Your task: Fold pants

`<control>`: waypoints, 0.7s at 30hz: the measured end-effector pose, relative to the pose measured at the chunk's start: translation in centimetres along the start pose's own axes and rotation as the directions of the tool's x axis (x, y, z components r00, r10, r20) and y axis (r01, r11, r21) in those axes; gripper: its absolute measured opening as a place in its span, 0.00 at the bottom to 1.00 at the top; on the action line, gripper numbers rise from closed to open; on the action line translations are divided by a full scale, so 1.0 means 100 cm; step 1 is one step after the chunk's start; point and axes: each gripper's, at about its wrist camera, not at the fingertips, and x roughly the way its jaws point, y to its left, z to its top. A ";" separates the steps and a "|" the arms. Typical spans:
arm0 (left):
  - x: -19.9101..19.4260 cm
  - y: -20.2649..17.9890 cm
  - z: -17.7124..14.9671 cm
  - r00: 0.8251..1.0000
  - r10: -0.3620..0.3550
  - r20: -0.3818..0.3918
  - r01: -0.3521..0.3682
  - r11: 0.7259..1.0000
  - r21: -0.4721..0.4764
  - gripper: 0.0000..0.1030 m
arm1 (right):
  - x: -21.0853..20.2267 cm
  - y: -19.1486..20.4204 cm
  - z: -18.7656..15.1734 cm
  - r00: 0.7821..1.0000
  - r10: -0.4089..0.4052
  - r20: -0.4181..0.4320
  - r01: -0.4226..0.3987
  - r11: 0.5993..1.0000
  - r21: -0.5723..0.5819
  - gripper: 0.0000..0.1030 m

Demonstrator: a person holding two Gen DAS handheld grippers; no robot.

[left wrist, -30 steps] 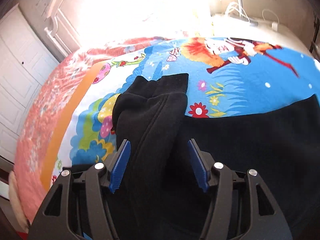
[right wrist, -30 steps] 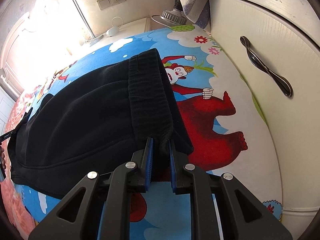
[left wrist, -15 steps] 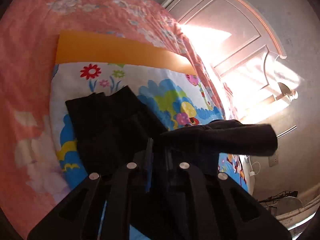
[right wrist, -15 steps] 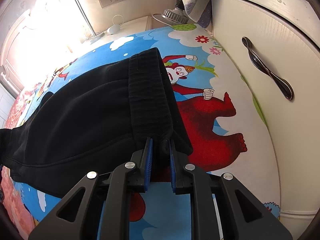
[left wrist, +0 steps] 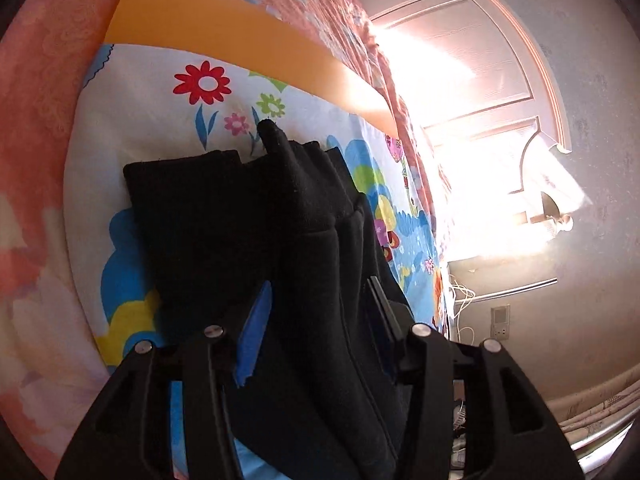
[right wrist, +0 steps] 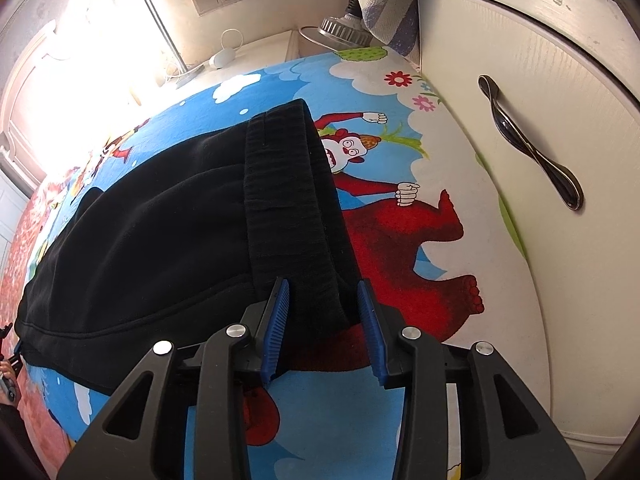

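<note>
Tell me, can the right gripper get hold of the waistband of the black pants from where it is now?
Probably yes. The right gripper already straddles the waistband of the black pants; its jaws are opening, the blue fingers stand off the cloth, and nothing lies between them and it.

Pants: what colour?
Plain black pants, no pattern; shows best in the right wrist view.

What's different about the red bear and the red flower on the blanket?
The red bear is a big solid shape beside the black pants' waistband; the red flower is a small bloom beyond the pants' leg ends. The bear is red all over; the flower has a white middle and a blue stem. Both are red cartoon prints on the same blanket.
</note>
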 end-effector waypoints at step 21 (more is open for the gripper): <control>-0.030 0.018 -0.011 0.999 0.033 -0.002 -0.033 0.998 0.045 0.27 | 0.013 -0.011 0.005 0.993 -0.108 -0.052 0.104 0.992 -0.074 0.00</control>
